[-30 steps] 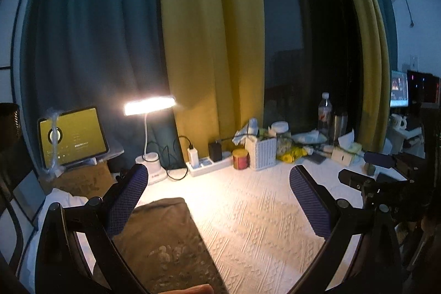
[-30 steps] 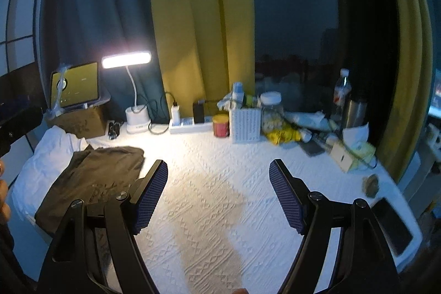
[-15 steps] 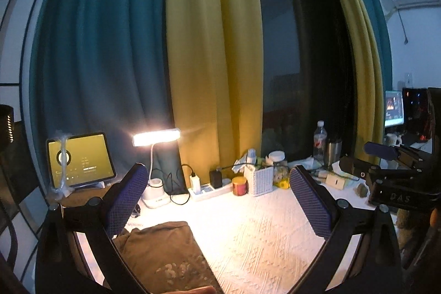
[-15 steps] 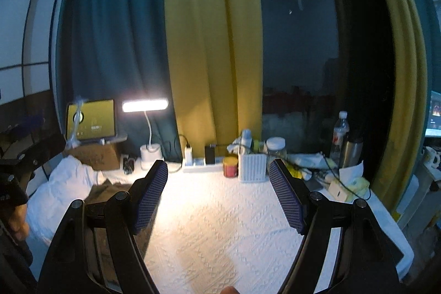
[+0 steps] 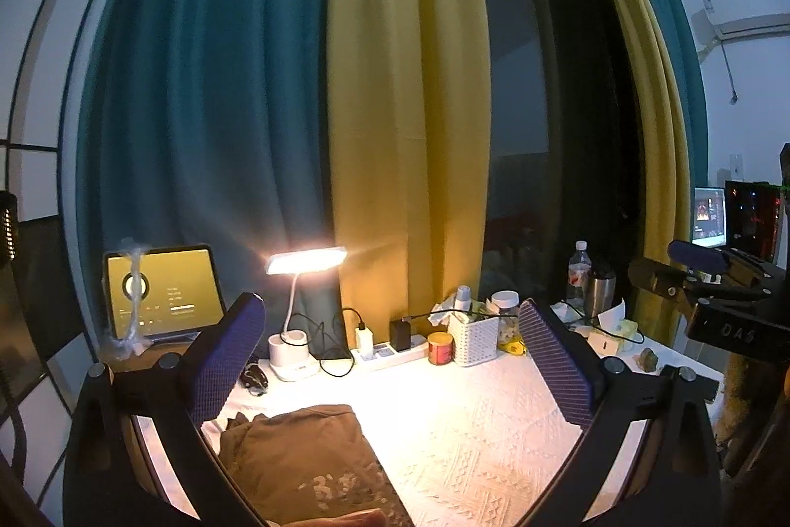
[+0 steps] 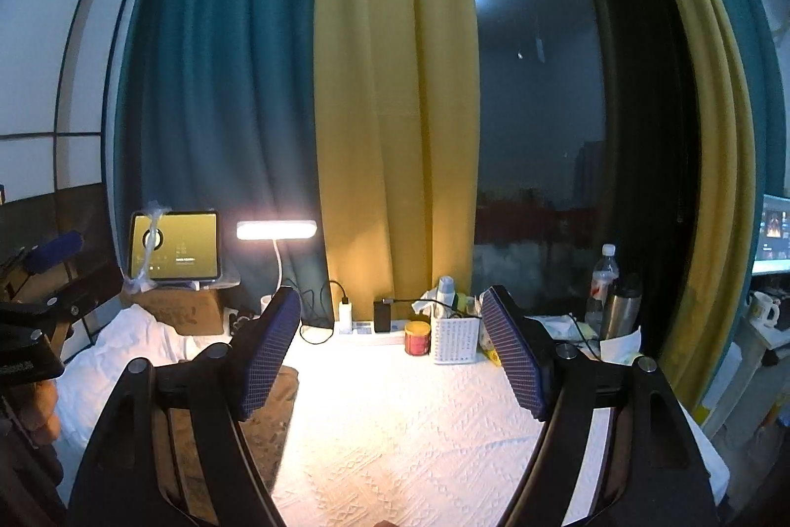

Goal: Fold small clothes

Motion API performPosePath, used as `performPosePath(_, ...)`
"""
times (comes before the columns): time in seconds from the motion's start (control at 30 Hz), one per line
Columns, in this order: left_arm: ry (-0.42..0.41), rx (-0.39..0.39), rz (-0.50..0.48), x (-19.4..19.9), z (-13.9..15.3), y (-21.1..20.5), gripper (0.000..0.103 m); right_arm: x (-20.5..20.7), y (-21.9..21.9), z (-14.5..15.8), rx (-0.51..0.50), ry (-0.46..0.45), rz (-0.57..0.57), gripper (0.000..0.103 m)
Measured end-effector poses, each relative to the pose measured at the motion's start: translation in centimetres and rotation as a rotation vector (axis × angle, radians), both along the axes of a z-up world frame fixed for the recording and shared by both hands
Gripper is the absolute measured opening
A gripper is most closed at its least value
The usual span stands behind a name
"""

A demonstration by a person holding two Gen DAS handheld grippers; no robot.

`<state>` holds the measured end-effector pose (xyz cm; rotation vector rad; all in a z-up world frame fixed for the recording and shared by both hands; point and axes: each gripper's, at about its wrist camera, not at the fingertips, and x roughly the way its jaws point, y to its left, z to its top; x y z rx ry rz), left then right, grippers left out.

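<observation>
A brown folded garment [image 5: 306, 458] with a pale print lies on the white textured tablecloth [image 5: 469, 428], at the table's left side. My left gripper [image 5: 390, 359] is open above the table, its blue pads wide apart with nothing between them. The garment lies below and between its fingers. In the right wrist view the same garment [image 6: 266, 403] shows partly behind my left finger. My right gripper [image 6: 392, 349] is also open and empty, raised over the cloth. The right gripper's body [image 5: 726, 304] shows at the right edge of the left wrist view.
Along the back edge stand a lit desk lamp [image 5: 306, 265], a tablet [image 5: 163, 295] on a cardboard box, a power strip [image 5: 390, 349], a red tin [image 5: 439, 346], a white basket [image 5: 476, 339], a bottle [image 5: 577, 275] and a steel flask [image 6: 622, 314]. White bedding [image 6: 123, 344] lies left.
Both grippers have tilted upward and pulled back, so the curtains fill more of each view and the table sits lower. The garment has stayed in place.
</observation>
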<state>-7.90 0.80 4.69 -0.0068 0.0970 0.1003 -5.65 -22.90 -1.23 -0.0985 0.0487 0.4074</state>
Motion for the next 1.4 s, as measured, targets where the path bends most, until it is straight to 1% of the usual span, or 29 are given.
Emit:
performPosePath(0.5, 0.044, -0.047, 0.006, 0.2, -1.3, 2.1, 0.101, 0.6, 2.5, -0.8, -0.039, 0.033, 0.007, 0.079)
performPosePath(1.4, 0.053, -0.052, 0.008, 0.2, -1.5, 2.0, 0.101, 0.6, 2.1, -1.3, -0.046, 0.038, -0.001, 0.079)
